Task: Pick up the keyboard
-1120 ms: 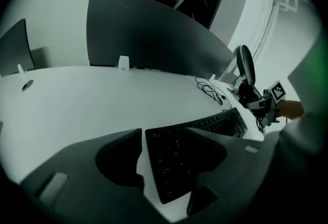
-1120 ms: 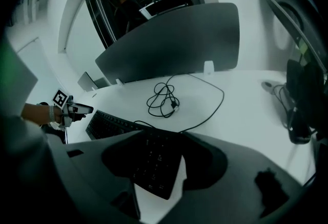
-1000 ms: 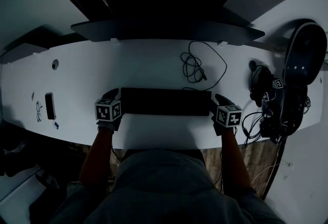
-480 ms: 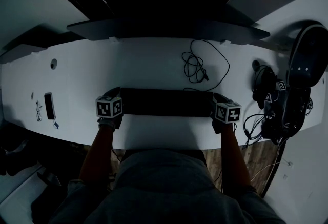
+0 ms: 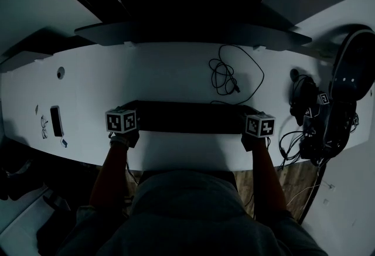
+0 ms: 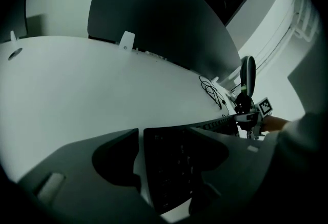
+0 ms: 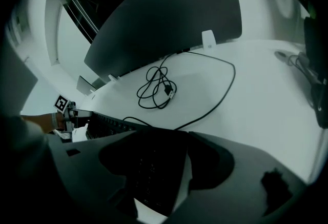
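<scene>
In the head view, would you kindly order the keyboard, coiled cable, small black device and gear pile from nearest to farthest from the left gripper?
From the left gripper, whose jaws have just been opening around the keyboard:
1. the keyboard, between its jaws
2. the small black device, to its left
3. the coiled cable, up and right
4. the gear pile, far right

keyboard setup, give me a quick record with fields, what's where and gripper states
keyboard: black, flat on white desk, near front edge
left gripper: open, jaws just been opening, straddling keyboard's left end, not clamped
right gripper: open, jaws just been opening, straddling right end, not clamped
cable: loose coil behind keyboard
lift: not yet started
</scene>
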Demonstrator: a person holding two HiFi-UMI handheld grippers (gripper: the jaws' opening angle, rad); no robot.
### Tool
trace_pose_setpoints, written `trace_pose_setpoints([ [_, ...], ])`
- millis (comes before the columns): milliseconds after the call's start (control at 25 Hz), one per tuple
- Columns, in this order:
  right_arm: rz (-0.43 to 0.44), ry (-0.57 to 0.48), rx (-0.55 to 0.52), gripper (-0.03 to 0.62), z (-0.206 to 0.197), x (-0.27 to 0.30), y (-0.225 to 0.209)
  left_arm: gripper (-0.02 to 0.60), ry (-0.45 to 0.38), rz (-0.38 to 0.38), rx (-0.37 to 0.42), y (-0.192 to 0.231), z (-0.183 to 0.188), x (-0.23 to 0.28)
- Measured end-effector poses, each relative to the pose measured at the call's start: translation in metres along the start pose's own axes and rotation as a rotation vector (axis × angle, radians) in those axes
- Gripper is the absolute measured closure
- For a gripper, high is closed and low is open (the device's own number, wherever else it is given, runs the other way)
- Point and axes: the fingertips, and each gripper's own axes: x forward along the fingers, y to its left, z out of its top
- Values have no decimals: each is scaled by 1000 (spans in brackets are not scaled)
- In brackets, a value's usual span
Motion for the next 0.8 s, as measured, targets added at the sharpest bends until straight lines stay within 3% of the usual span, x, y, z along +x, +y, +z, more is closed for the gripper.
trace_pose_setpoints([
  [160, -2, 6, 8, 324, -1, 2, 0, 275, 15, -38, -18, -7, -1, 4],
  [800, -2, 4, 101, 324, 0, 4, -1, 308, 7, 1, -39, -2, -1, 6],
])
